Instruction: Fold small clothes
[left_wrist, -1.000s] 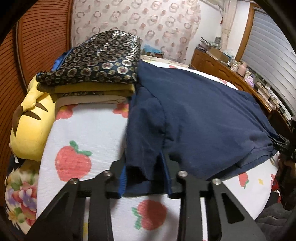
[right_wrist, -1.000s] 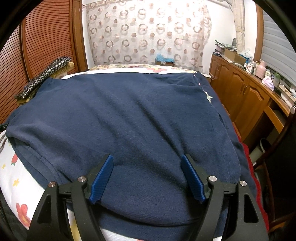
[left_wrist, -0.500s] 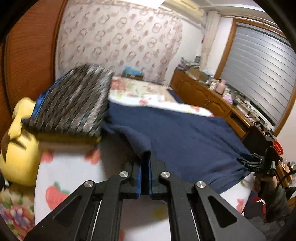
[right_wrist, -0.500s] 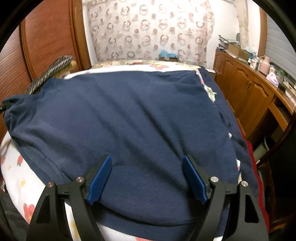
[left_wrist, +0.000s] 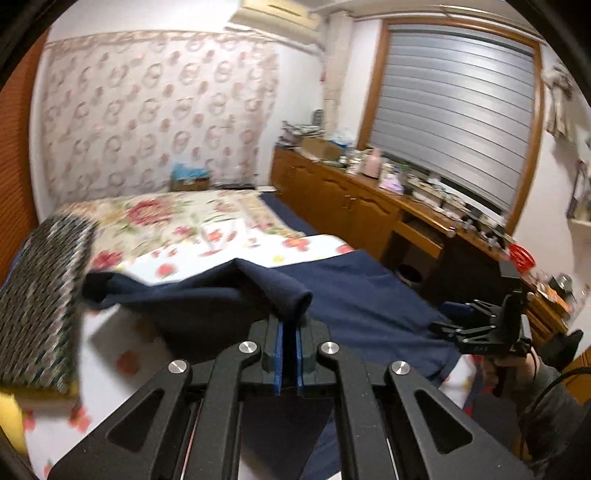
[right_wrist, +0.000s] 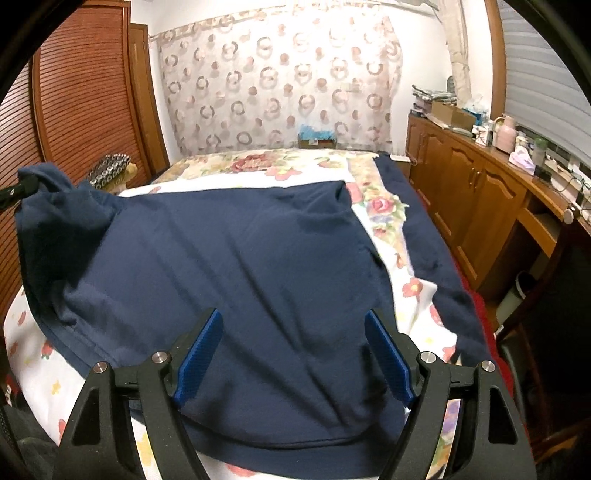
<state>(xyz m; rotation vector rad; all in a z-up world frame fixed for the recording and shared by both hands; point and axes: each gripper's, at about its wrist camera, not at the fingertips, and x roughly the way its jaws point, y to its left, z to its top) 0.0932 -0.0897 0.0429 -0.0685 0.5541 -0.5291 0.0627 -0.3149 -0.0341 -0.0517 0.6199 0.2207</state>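
A navy blue shirt (right_wrist: 236, 266) lies spread on the flowered bed sheet (right_wrist: 406, 288). My left gripper (left_wrist: 289, 325) is shut on the shirt's left edge (left_wrist: 284, 291) and holds it lifted above the bed; that raised corner shows at the far left of the right wrist view (right_wrist: 40, 192). My right gripper (right_wrist: 293, 354) is open, its blue pads (right_wrist: 199, 354) hovering over the shirt's near hem without gripping it. It also shows in the left wrist view (left_wrist: 480, 325) at the right, over the shirt's far edge.
A stack of folded clothes with a dark circle-patterned piece on top (left_wrist: 40, 302) sits on the bed's left side. A wooden cabinet with clutter (right_wrist: 480, 184) runs along the right. A wooden louvred door (right_wrist: 74, 110) stands at the left. A patterned curtain (right_wrist: 280, 81) hangs behind.
My left gripper closed on the shirt's left edge and lifted it up and toward the right. The right gripper stayed open over the hem.
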